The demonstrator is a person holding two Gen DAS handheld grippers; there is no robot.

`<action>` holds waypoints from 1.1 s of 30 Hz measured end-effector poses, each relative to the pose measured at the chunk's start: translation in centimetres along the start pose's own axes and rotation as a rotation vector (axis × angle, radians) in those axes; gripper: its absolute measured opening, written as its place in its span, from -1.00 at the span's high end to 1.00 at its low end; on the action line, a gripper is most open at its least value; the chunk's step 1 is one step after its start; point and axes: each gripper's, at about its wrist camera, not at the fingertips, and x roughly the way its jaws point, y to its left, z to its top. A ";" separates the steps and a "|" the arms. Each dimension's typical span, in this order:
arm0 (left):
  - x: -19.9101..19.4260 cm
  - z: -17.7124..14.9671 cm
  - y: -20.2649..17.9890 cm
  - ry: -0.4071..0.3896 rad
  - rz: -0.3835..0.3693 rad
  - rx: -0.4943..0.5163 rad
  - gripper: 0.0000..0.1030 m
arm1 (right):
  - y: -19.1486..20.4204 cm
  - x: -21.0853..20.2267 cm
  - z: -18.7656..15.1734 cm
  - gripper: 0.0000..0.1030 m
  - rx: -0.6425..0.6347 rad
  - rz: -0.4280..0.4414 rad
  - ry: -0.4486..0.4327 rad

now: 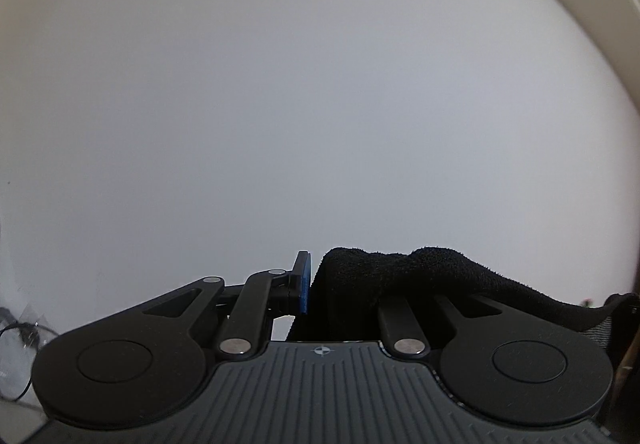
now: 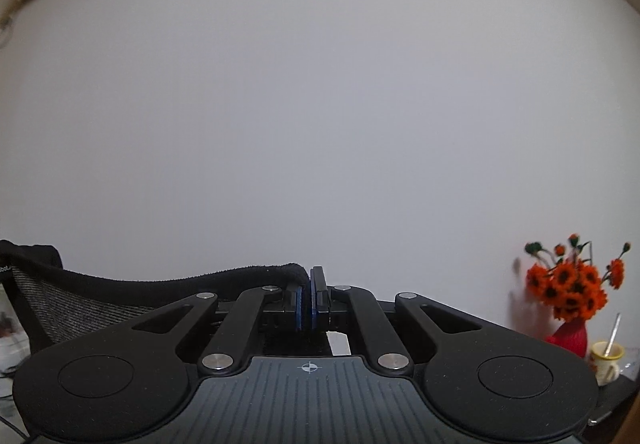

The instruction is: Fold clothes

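Observation:
Both grippers are raised and face a plain white wall. In the left wrist view my left gripper point(image 1: 316, 284) is shut on a black garment point(image 1: 420, 276); the cloth bunches over the right finger and hides it, then trails off to the right. Only the left blue pad point(image 1: 305, 286) shows. In the right wrist view my right gripper point(image 2: 307, 300) is shut on the same black garment point(image 2: 168, 286), whose edge stretches away to the left, with its grey inner side point(image 2: 72, 308) hanging below.
A red vase of orange flowers point(image 2: 572, 292) and a yellow cup with a spoon point(image 2: 606, 358) stand at the lower right of the right wrist view. Cables point(image 1: 16, 340) lie at the lower left of the left wrist view.

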 end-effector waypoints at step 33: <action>7.3 -19.5 12.1 1.130 -0.126 -0.066 -0.70 | 5.3 14.9 -28.0 -0.89 -0.048 0.078 0.919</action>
